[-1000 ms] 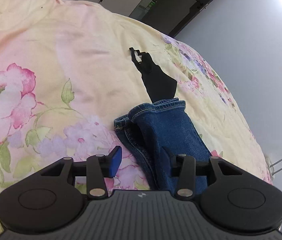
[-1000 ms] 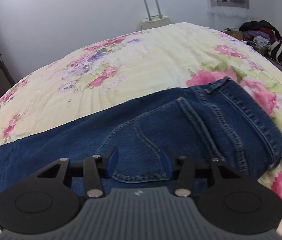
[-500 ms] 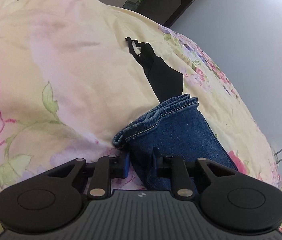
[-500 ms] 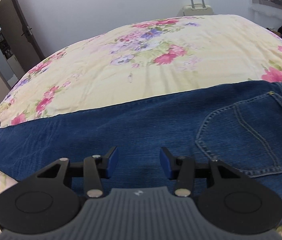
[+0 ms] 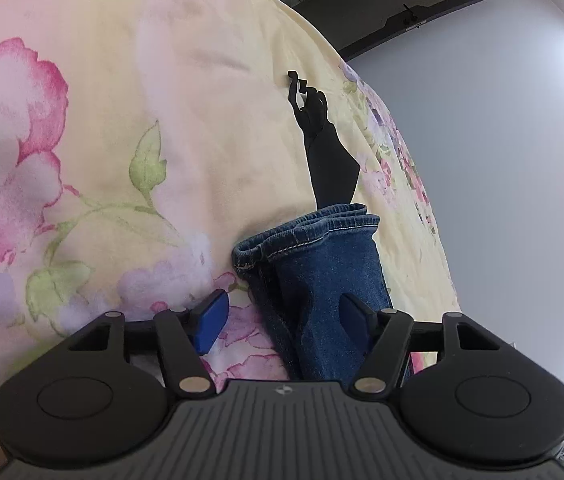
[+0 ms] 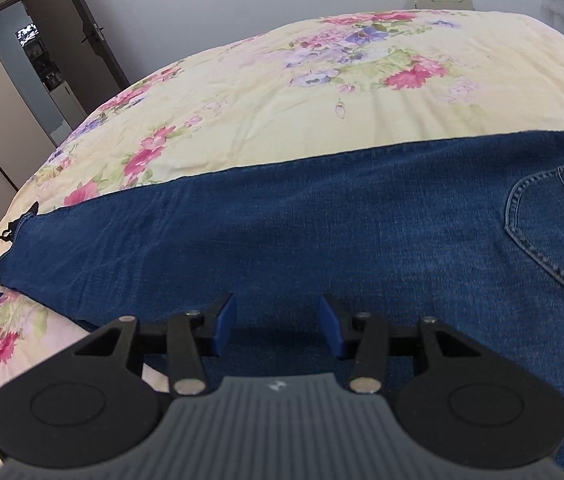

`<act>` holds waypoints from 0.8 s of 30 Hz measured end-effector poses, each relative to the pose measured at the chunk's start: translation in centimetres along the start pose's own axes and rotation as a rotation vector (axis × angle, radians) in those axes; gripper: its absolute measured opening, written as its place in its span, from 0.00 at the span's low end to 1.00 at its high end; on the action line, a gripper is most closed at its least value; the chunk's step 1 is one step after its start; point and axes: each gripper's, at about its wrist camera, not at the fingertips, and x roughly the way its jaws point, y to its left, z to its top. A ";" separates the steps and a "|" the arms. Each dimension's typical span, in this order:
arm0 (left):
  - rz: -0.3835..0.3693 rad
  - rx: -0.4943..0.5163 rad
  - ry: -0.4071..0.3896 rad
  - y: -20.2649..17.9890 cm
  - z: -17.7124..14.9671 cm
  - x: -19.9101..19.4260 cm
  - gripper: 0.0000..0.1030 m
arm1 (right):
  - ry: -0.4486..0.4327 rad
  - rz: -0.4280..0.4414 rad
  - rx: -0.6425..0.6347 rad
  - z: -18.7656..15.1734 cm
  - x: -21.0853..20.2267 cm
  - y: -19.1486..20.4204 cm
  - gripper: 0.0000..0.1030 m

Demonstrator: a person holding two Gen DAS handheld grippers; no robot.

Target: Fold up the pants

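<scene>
Jeans [image 6: 322, 240]: spread lengthwise across the flowered bedspread [image 6: 322, 92], one leg laid on the other, back pocket [image 6: 554, 232] up at the right of the right wrist view.
Hem end [image 5: 306, 236]: both cuffs stacked near the bed's edge, top cuff slightly offset from the lower one, edges not quite flush.
Black item [image 5: 330, 160]: lies on the bedspread just beyond the cuffs, touching or nearly so; cannot tell what it is.
Left gripper [image 5: 282, 320]: spreading apart at this moment; denim of the leg sits between the blue pads [image 5: 212, 318] but not pressed, so released, holding nothing.
Right gripper [image 6: 278, 326]: parted halfway, low over the middle of the leg; no cloth pinched between the pads, empty.
Done so far: judged as the first fold only, leg over leg, giving a long narrow strip lying fairly flat.
Left to do: the crosswise folds, hem toward waist, likely one or two; none visible yet.
Progress: roughly a third, as a judgement from how the cloth lies.
Step in hand: seems a setting-down or straightening of the cuffs, with the right side placed about where a crease might go.
Next call: a firm pinch on both cuff layers together, then a carry toward the pocket end.
Risk: lower cuff slipping out of the pinch; black item dragged along with the hem.
</scene>
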 end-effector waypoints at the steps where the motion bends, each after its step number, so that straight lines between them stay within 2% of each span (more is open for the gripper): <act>1: 0.007 0.014 -0.012 -0.1 -0.3 0.5 0.62 | 0.002 0.002 0.003 -0.2 0.0 0.1 0.42; 3: 0.010 0.026 -0.042 -0.1 -0.7 1.3 0.47 | 0.005 -0.002 -0.001 -0.5 0.0 0.2 0.42; 7: -0.020 0.010 -0.083 0.6 -1.1 1.7 0.38 | 0.003 -0.008 0.002 -0.6 -0.1 0.4 0.42; 10: -0.002 0.025 -0.069 0.2 -0.7 1.8 0.35 | 0.002 -0.012 0.005 -0.6 -0.1 0.5 0.42; 11: 0.009 0.041 -0.058 -0.2 -0.5 1.7 0.27 | 0.002 -0.009 0.007 -0.5 -0.1 0.5 0.42; 14: 0.081 0.118 -0.072 -2.7 -0.4 1.0 0.21 | 0.003 -0.013 0.002 -0.4 0.2 0.5 0.42; 17: 0.116 0.228 -0.102 -6.0 -0.5 -0.1 0.14 | -0.002 -0.022 -0.002 -0.3 0.2 0.7 0.42; 19: 0.112 0.291 -0.121 -8.4 -0.5 -1.2 0.13 | -0.013 -0.007 -0.012 -0.3 -0.2 1.0 0.42; 21: 0.099 0.356 -0.148 -11.1 -0.6 -2.7 0.05 | -0.014 0.006 -0.043 -0.4 -0.4 1.6 0.42; 24: 0.059 0.415 -0.171 -14.8 -1.0 -4.7 0.05 | -0.005 -0.005 -0.108 -0.9 0.1 2.6 0.40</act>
